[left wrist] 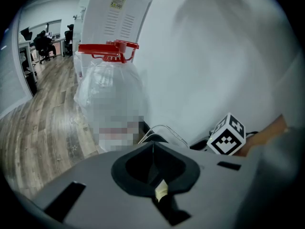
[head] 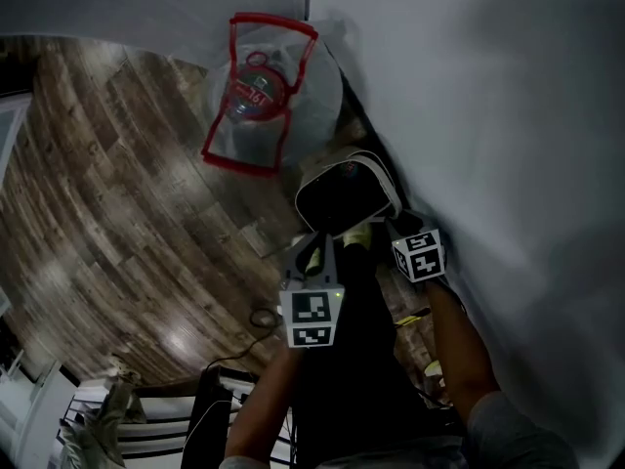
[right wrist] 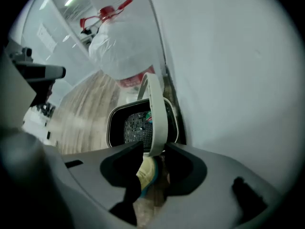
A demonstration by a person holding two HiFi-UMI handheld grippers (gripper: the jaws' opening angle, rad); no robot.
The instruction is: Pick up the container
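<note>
The right gripper (right wrist: 153,150) has its jaws squeezed on the white handle (right wrist: 156,106) of the black container (right wrist: 136,128). The handle stands straight up, so the container can hang under it and not tip. The container is low down by the white wall (right wrist: 228,70), over the wood floor (head: 127,213). The left gripper (left wrist: 153,150) has its jaws together with nothing in them; it looks like it is not needed

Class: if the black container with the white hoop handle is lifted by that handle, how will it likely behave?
The black container would probably swing, since the right gripper has its jaws on only the white hoop handle. It looks stiff-walled, so it should keep its shape.
</note>
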